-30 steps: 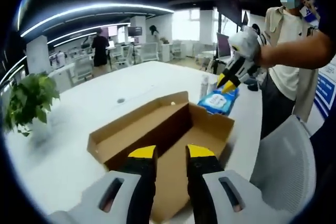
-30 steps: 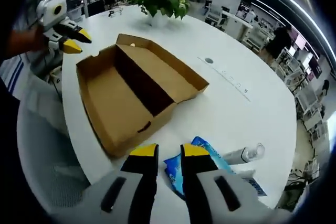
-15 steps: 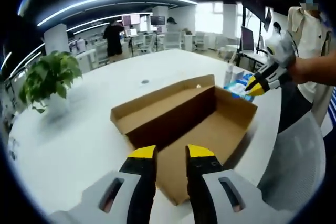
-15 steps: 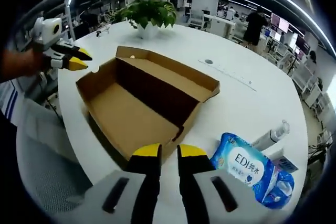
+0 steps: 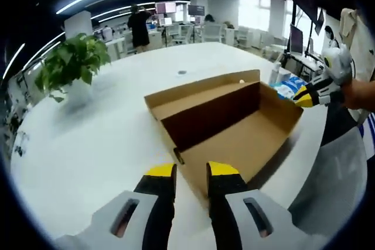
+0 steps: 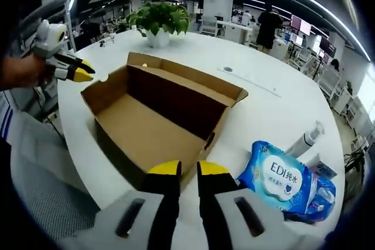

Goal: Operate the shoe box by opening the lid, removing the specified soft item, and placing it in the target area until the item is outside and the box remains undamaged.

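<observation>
The white table [image 5: 88,144] is seen curving away into the office, its near edge cut off under both grippers. On it the open shoe box [image 6: 158,121] is laid, its cardboard floor bare where visible; in the right gripper view the box's long axis is run from the near right toward the far left, the tall inner wall set along the far side, and the near wall's inner face is hidden. Right of the box, well apart from it, the blue wipes pack [image 6: 281,182] is laid flat, its printed face up and its far right end cut off by the rim; only a sliver of the pack is caught beyond the box in the left gripper view. A bottle [image 6: 306,141] beside the pack is hard to make out. The left gripper [image 5: 190,171] is held just before the box's near corner, jaws narrowly parted, nothing gripped. The right gripper [image 6: 188,169] is poised likewise at the box's near edge, jaws almost together, empty.
</observation>
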